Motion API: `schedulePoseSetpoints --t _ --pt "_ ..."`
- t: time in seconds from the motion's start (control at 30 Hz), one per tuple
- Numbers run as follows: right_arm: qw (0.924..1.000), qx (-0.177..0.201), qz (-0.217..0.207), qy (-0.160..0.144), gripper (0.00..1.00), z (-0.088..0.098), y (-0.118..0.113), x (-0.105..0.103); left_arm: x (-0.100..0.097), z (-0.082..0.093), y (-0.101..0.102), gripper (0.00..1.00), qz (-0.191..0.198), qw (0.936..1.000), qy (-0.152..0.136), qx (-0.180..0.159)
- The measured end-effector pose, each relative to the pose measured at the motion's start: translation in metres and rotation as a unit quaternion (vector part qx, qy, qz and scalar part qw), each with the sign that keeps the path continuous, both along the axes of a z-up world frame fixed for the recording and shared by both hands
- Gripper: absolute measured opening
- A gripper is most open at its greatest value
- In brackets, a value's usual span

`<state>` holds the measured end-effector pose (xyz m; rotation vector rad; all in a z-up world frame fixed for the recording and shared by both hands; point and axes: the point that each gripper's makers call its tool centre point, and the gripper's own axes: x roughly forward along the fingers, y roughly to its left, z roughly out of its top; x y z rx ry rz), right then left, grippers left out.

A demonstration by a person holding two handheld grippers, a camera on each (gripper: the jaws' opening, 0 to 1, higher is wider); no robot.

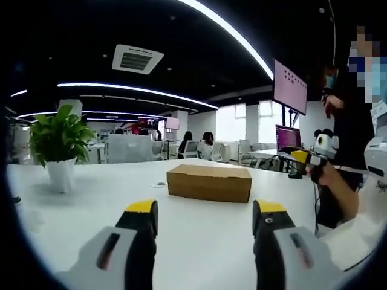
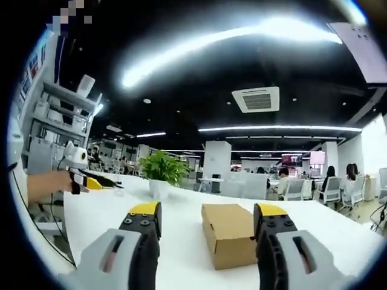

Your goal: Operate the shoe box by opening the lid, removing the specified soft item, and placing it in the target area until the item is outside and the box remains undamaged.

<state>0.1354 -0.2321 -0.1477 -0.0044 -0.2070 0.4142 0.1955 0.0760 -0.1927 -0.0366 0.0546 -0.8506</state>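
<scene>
Left gripper (image 1: 205,219): jaws wide apart, holding nothing.
Right gripper (image 2: 207,220): jaws wide apart, holding nothing.
Shoe box (image 1: 209,182): closed, on table (image 1: 109,199).

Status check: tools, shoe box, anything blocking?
Left tool and right tool open, holding nothing. Shoe box shut, untouched, on the white table. Potted plant stands apart, not blocking.

both views are dim above, bright below. ceiling light strips (image 1: 230,30) (image 2: 242,42) arc from twelve toward two o'clock, flaring with glare in the right gripper view. the white table (image 1: 199,241) (image 2: 193,241) reflects light evenly. edges bend and blur.
</scene>
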Motion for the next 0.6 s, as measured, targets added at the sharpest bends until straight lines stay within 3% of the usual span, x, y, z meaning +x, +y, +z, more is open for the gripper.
schedulePoseSetpoints --t 0.1,0.3,0.4,0.53,0.6 --pt "0.9997 -0.016 0.015 -0.011 0.63 0.0 0.004 -0.002 0.006 0.001 -0.004 0.66 0.0 0.9998 -0.009 0.018" --pt "0.9996 -0.027 -0.009 0.009 0.67 -0.009 -0.002 0.003 0.014 0.003 -0.013 0.65 -0.018 0.9997 0.001 0.018" --pt "0.9991 -0.033 -0.016 0.02 0.69 -0.016 -0.005 0.006 0.017 0.003 -0.02 0.65 -0.02 0.9994 -0.008 0.027" --pt "0.9989 -0.032 -0.027 0.021 0.71 -0.02 -0.01 0.01 0.022 0.002 -0.026 0.65 -0.019 0.9995 -0.011 0.021" --pt "0.9986 -0.03 -0.028 0.032 0.72 -0.024 -0.013 0.013 0.021 -0.001 -0.034 0.63 -0.033 0.9994 -0.001 -0.004"
